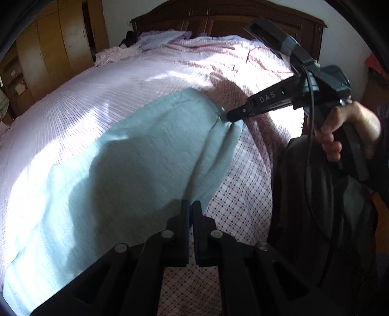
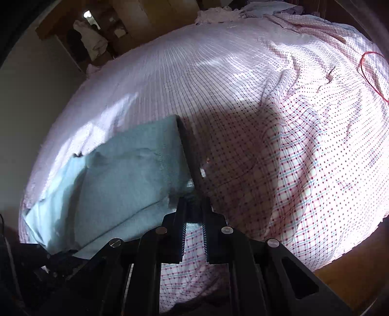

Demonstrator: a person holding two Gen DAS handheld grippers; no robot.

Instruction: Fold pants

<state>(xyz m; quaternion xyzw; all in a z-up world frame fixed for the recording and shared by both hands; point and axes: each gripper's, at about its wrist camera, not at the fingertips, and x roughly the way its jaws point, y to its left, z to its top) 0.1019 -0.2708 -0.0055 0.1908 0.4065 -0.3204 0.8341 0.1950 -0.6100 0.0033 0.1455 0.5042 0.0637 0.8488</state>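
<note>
Broadly, both views are filled by a large bed (image 1: 102, 97) covered with a pink-and-white checked sheet (image 2: 304, 155), and a dark carved wooden headboard (image 1: 218, 21) is seen at its far end. Yellow-brown wooden wardrobes (image 1: 53, 48) are seen beside the bed in the left wrist view. A pile of crumpled pale lilac bedding (image 1: 155, 41) is heaped near the headboard.

Light blue-green cotton pants (image 1: 136, 160) are spread flat on the sheet near the bed's edge, partly lit by sunlight and partly crossed by shadow; in the right wrist view the same pants (image 2: 126, 179) are seen lying to the left of the fingers.

The black right gripper (image 1: 225, 116), held in a bare hand (image 1: 350, 128), is seen in the left wrist view with its fingers pressed together on a bunched fold at the far edge of the pants. In its own view the right gripper (image 2: 194, 194) is seen meeting the pants' corner at its tips.

The black left gripper (image 1: 190, 206) is held at the near edge of the pants, its fingers nearly together with a narrow gap; whether cloth is pinched there cannot be told.

A thin red thread (image 2: 372, 73) is looped on the sheet, well apart from the pants.
</note>
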